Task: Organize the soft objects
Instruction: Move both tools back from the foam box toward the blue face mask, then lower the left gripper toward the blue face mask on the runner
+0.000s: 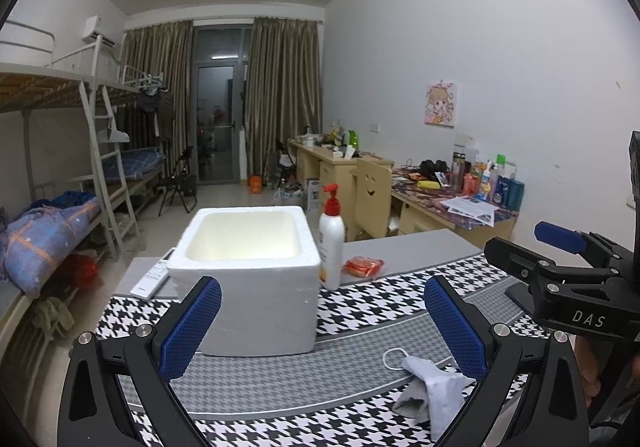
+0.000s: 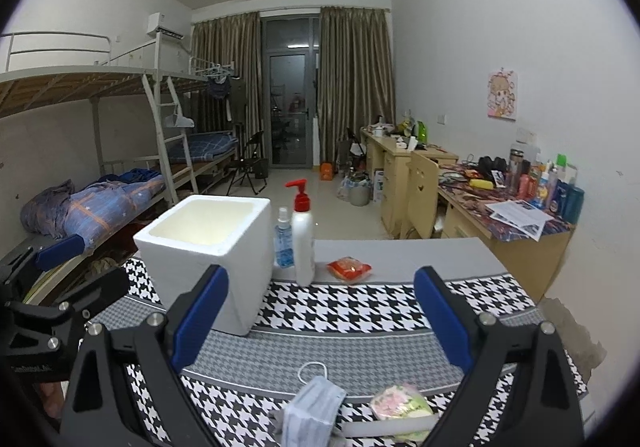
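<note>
on the near houndstooth mat [image 2: 360, 307], both grippers, left gripper [image 1: 322, 327] and right gripper [image 2: 320, 321], hover spread and empty, so you'd likely pinch the crumpled face mask [image 2: 316, 407] next for the foam box [image 2: 208, 247].

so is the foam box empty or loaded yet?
Looks empty: what shows of the foam box interior is bare; its floor is hidden. Face mask lies outside on the mat.
</note>
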Available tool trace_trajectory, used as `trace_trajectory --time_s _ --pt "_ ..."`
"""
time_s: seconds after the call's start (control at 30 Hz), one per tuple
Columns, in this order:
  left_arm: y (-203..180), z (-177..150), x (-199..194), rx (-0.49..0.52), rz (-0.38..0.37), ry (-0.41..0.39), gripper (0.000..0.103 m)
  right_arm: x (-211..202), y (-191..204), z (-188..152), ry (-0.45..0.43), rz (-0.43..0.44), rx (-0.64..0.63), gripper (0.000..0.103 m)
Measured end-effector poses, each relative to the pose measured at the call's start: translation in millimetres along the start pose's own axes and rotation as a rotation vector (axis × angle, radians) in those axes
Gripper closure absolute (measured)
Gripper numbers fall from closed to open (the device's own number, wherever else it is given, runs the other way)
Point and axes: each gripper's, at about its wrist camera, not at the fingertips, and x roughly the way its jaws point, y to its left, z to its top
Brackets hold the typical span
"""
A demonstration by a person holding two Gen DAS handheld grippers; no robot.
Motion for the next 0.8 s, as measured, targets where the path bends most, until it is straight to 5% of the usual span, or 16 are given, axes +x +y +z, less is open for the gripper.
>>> trace_trajectory --time_s 0.8 --pt "-41 -15 14 0.033 -0.093 0.042 0.001 -22 -41 -28 0.008 -0.093 0.040 0.007"
